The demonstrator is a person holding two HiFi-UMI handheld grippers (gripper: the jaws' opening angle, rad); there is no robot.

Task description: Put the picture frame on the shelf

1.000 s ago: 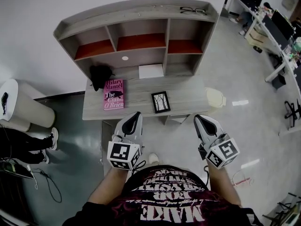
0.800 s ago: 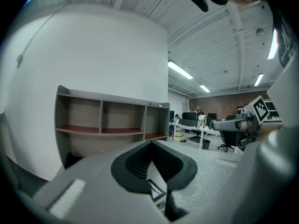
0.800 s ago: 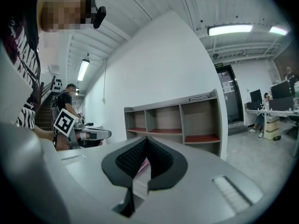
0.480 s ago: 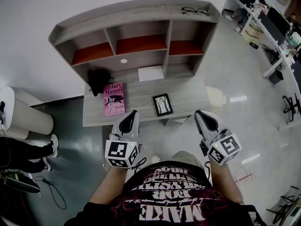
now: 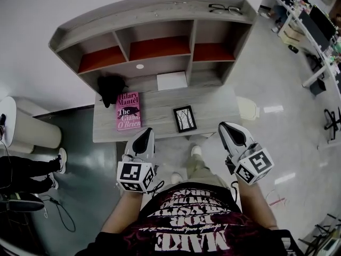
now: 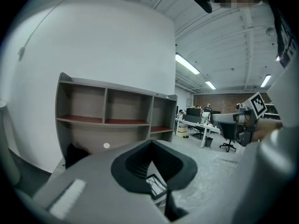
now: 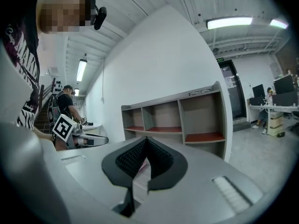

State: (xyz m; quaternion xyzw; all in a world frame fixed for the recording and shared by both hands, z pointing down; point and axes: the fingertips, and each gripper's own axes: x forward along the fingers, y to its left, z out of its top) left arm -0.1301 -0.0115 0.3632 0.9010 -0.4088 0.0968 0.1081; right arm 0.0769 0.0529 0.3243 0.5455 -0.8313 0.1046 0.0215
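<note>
The picture frame (image 5: 184,118) is laid flat on the table (image 5: 213,103), close to the near edge and just right of a pink book (image 5: 128,111). It is not held by anything. The shelf (image 5: 160,31) is set at the far side of the table. Nothing is seen on its red boards, so room is left there for the frame.

The left gripper (image 5: 144,138) and the right gripper (image 5: 228,131) are held just short of the table's near edge, one at each side of the frame. Both are closed tight, and nothing is held in either one. They are likely kept closed because the frame is not yet reached. One must be opened before the frame can be picked up. Since the frame is lying flat, an edge will probably have to be pinched.
</note>
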